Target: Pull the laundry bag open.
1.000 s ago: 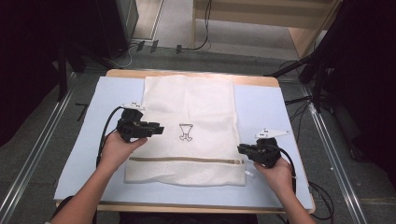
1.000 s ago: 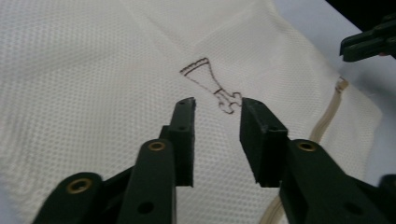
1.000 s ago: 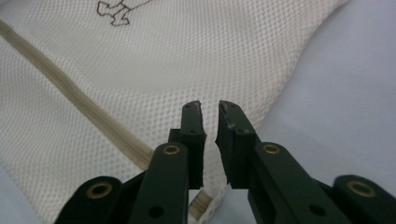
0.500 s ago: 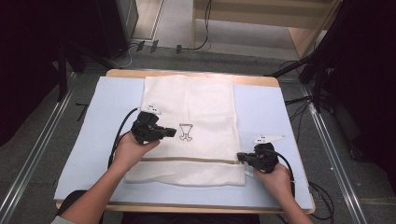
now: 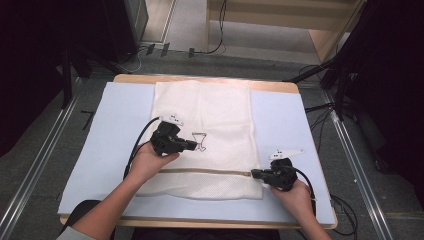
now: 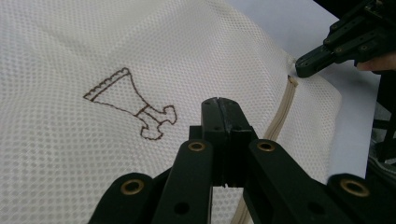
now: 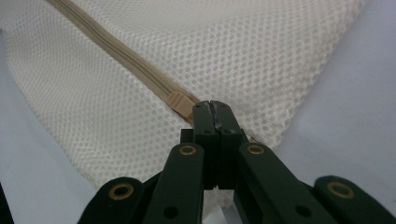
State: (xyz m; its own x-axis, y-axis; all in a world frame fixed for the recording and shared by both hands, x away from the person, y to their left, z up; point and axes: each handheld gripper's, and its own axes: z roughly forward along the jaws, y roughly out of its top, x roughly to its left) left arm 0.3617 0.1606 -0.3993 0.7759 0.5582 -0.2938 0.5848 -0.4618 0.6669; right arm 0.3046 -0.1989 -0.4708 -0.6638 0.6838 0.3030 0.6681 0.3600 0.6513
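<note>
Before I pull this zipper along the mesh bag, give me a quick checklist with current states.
1. Right gripper shut at the zipper's end: ok.
2. Zipper pull actually clamped between the jaws: cannot tell; the tan tab lies just ahead of the tips.
3. Left gripper shut, over the mesh bag beside the embroidered emblem: ok.
4. Left gripper pinning or pinching the fabric: cannot tell.
5. Zipper straight across the bag: ok.
6. Bag flat on the blue mat: ok.
</note>
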